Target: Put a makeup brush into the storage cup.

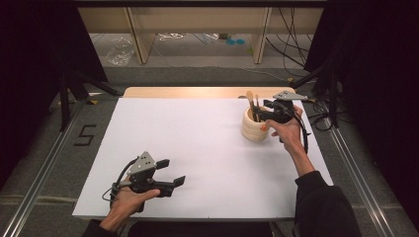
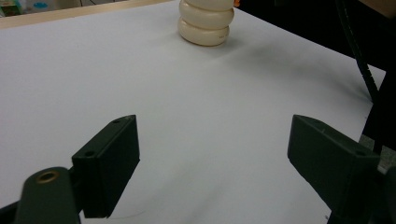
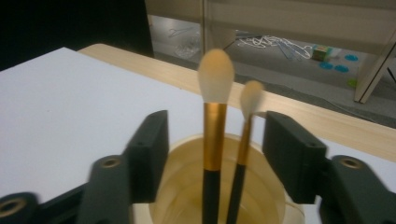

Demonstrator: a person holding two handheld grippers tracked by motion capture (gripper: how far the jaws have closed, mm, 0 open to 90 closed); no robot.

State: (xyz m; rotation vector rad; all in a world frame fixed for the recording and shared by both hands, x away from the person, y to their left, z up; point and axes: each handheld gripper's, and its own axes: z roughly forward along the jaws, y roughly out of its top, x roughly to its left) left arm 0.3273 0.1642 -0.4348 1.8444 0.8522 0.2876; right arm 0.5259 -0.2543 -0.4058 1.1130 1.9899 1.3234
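A cream ribbed holder [image 1: 255, 126] stands at the right back of the white board [image 1: 197, 148]; its stacked rings [image 2: 206, 21] appear far off in the left gripper view. Two makeup brushes, a larger one [image 3: 214, 126] and a thinner one [image 3: 246, 135], stand upright in the cup [image 3: 266, 196], bristles up. My right gripper [image 1: 262, 114] hovers at the holder's rim, open, both brush handles standing between its jaws without touching the pads. My left gripper [image 1: 174, 174] rests low at the front left of the board, jaws wide apart over bare white surface.
A strip of wooden table [image 1: 197, 92] runs behind the board. Beyond it stand shelf legs [image 1: 260, 37] with cables and small items on the floor. Metal rails [image 1: 44, 163] flank both sides. A cable trails from the right gripper.
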